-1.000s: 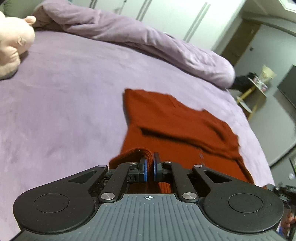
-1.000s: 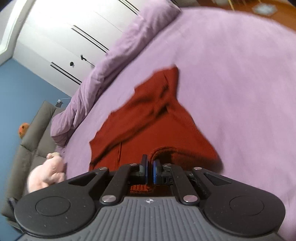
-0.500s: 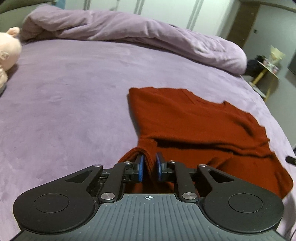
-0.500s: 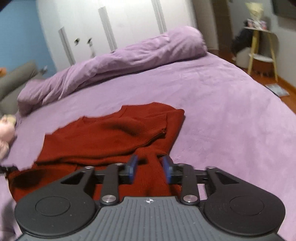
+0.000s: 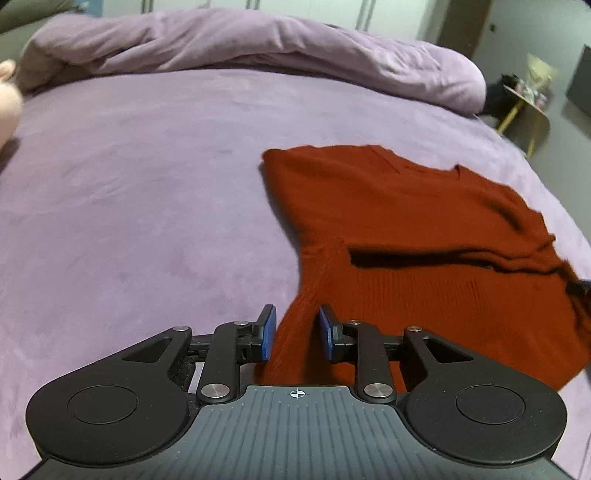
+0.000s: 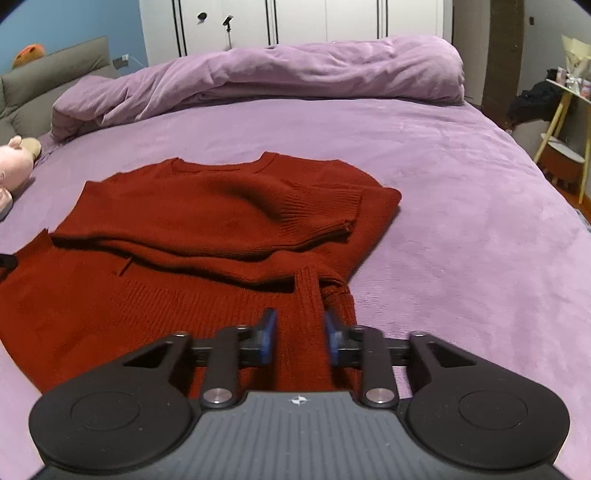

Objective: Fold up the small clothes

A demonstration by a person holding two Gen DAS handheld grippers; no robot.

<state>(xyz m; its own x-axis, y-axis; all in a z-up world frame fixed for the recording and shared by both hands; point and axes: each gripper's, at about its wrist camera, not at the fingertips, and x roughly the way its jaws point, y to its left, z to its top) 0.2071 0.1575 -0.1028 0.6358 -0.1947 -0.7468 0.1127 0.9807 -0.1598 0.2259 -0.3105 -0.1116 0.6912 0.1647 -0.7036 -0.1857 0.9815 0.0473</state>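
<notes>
Left tongs (image 5: 293, 332): opening, pads spread clear of the sweater's (image 5: 424, 229) hem.
Right tongs (image 6: 300, 338): spread around the hem, closing.
Sweater: lay half-folded on the purple bed (image 6: 461, 192).
My advice: I'd release both corners evenly, then smooth creases.

A purple bed cover (image 6: 461, 206) spreads across both views, with a rolled purple duvet (image 6: 280, 74) lying along its far edge at 12 o'clock. In the right wrist view, a pink plush toy (image 6: 13, 166) lies at 9 o'clock on the cover, a grey headboard cushion (image 6: 48, 81) with an orange plush (image 6: 27, 53) on top stands at 10 o'clock, and white wardrobe doors (image 6: 314, 20) stand behind the duvet. A yellow-legged side table (image 6: 565, 122) stands at 3 o'clock beside the bed, bearing small items too indistinct to identify.
</notes>
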